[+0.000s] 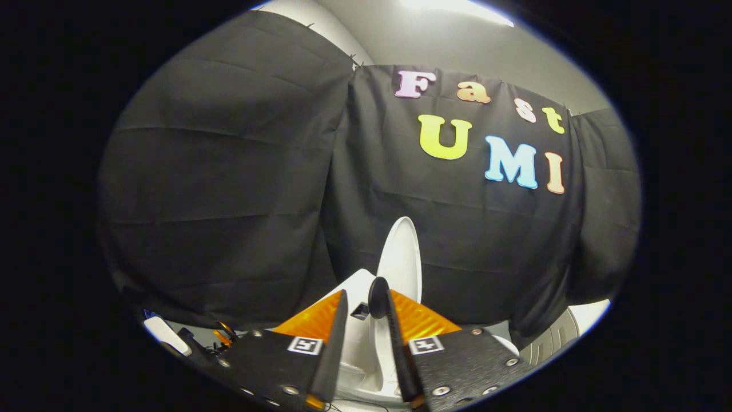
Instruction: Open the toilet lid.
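The white toilet lid (400, 257) stands raised and close to upright against the black cloth wall, just beyond my fingertips. Below it, the white toilet body (360, 349) shows through the gap between the fingers. My gripper (361, 297) points at the toilet, its fingers a narrow gap apart with nothing pressed between them. The right fingertip (378, 297) overlaps the lower edge of the lid; I cannot tell whether it touches. A small dark part (360, 312) sits on the toilet between the fingertips.
Black cloth walls close in behind and on both sides of the toilet. A white, ribbed object (549, 343) lies low on the right. Some small items, one white (166, 335), lie low on the left beside the left finger.
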